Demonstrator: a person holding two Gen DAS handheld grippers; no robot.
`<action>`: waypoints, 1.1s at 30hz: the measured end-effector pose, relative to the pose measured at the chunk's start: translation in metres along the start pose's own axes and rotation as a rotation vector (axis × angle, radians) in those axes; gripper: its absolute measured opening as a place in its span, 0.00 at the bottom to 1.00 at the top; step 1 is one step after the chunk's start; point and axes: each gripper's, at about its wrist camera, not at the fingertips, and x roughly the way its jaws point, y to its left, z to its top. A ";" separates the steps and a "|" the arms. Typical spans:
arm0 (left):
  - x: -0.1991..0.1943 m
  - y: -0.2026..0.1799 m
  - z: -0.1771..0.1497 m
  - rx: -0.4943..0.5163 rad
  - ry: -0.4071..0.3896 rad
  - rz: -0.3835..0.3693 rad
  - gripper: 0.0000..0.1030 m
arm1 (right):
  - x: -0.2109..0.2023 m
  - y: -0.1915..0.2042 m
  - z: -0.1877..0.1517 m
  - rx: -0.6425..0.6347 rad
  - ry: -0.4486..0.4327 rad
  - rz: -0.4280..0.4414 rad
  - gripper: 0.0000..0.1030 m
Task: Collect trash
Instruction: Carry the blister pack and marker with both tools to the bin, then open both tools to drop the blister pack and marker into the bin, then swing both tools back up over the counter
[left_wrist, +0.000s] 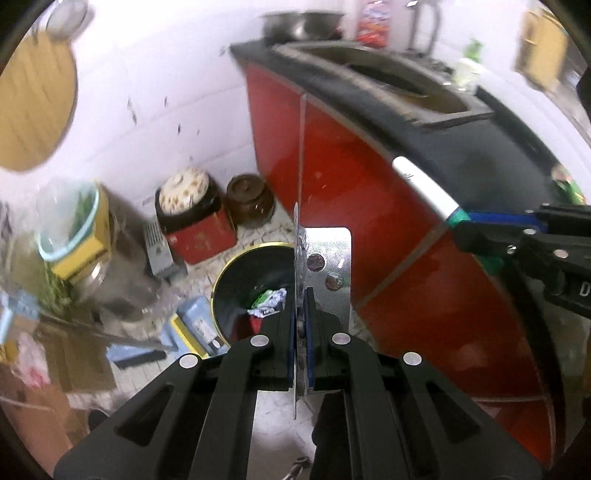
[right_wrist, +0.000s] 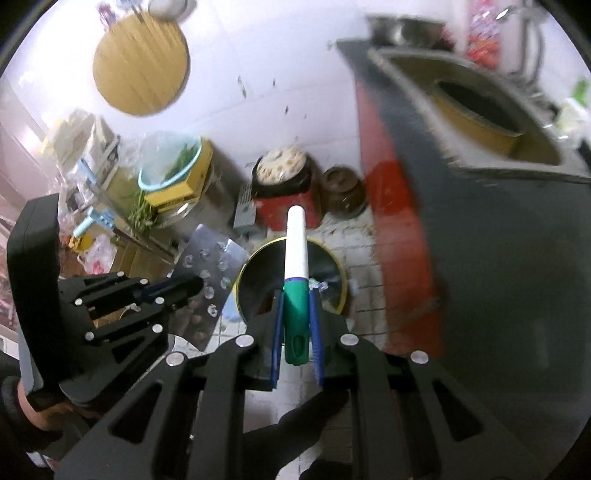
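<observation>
Left tongs (left_wrist: 302, 306) clamped on a silver blister pack (left_wrist: 328, 266), gripped edge-on, so the sheet stands out past the tips. Most pockets look popped; two dark round spots show on the foil face. From the right camera the same pack (right_wrist: 210, 273) shows its bubble side, tilted, with the left tongs (right_wrist: 192, 286) pinching its near edge.

Right tongs (right_wrist: 297, 317) clamped on a marker (right_wrist: 295, 266): green grip end between the blue pads, white barrel sticking out forward. In the left view the marker (left_wrist: 424, 184) comes in from the right edge, held by the right tongs (left_wrist: 465, 225).

Both tongs angled down at the floor. Bin (left_wrist: 236, 273) sits on the tiled floor just beside the red cabinet (left_wrist: 351, 206): round, black inside, yellow rim. Already holds crumpled wrappers (left_wrist: 267, 302), green and silver, plus something red. In the right view the marker's barrel lies across the bin (right_wrist: 328, 273) opening. The pack overlaps the bin rim in the left view but sits left of the rim in the right view.

Against the wall behind the bin: a brown jar (left_wrist: 249, 199) and a red box (left_wrist: 201, 236) with a patterned lid on top. Black tabletop (left_wrist: 461, 144) over the cabinet. Clutter on the left is blurred.
</observation>
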 end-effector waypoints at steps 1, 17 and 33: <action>0.017 0.010 -0.002 -0.018 0.017 0.004 0.04 | 0.014 0.003 0.000 0.002 0.018 0.007 0.14; 0.126 0.063 -0.008 -0.082 0.040 0.018 0.80 | 0.134 -0.014 0.038 0.020 0.122 0.040 0.79; -0.013 -0.046 0.047 0.240 -0.087 -0.101 0.88 | -0.099 -0.062 -0.007 0.135 -0.083 -0.112 0.83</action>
